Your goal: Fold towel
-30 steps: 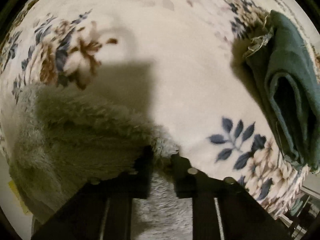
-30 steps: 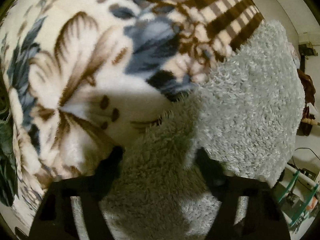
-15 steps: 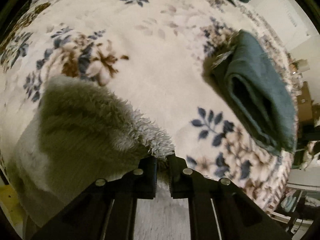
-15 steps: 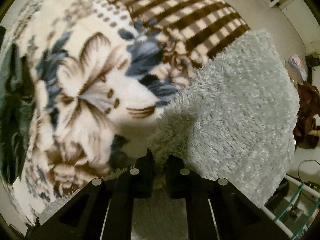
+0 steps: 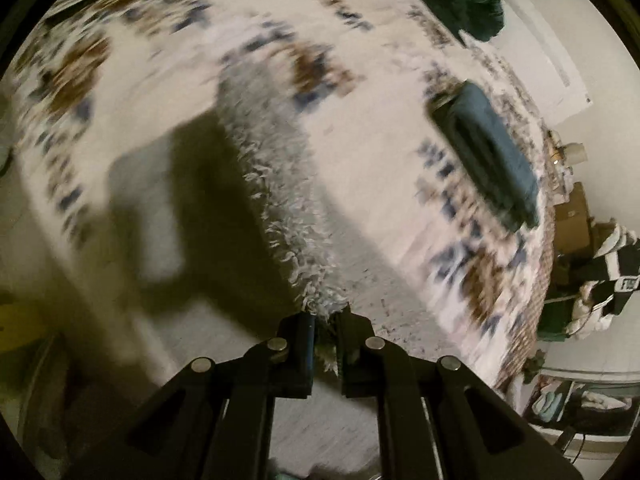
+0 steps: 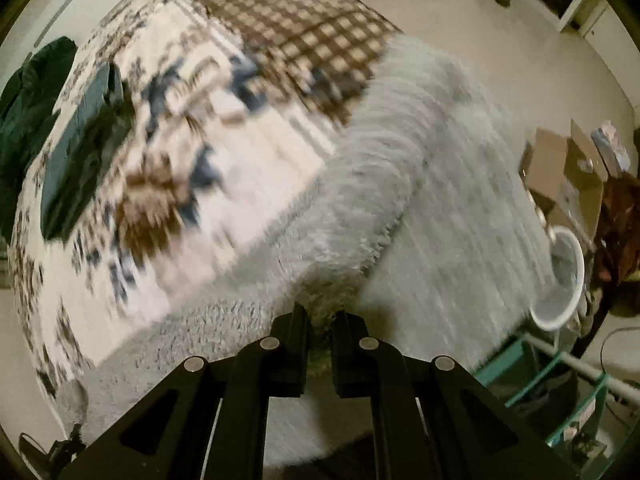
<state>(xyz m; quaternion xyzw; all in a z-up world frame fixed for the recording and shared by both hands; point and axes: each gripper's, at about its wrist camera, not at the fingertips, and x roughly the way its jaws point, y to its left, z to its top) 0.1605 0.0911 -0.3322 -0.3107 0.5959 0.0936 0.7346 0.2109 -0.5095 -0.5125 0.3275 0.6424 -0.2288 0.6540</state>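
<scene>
The left gripper (image 5: 325, 320) points forward over the bed, its two black fingers (image 5: 298, 344) drawn close together with a tuft of the shaggy grey towel (image 5: 288, 208) pinched between the tips. From that pinch the towel runs away as a raised ridge toward the far middle of the view, with its flatter back side spreading to the near right and a dark shadow falling to its left.

The right gripper (image 6: 321, 318) sits in a matching pose, its jaws nearly closed and clamped on another edge of the same towel (image 6: 400, 184). Here the towel fans out from the tips, a fold rising up the middle and a wide sheet hanging to the right, off the edge of the bed.

Both views are streaked with blur. The towel lies over a cream floral blanket (image 5: 360, 168) with blue and brown flowers and a brown checked border (image 6: 296, 28) at the far end. A folded dark green cloth (image 5: 486, 156) rests on the blanket well apart from the towel. Beyond the bed are pale floor, a cardboard box (image 6: 568, 172) and a white basket (image 6: 564, 280) at the right.
</scene>
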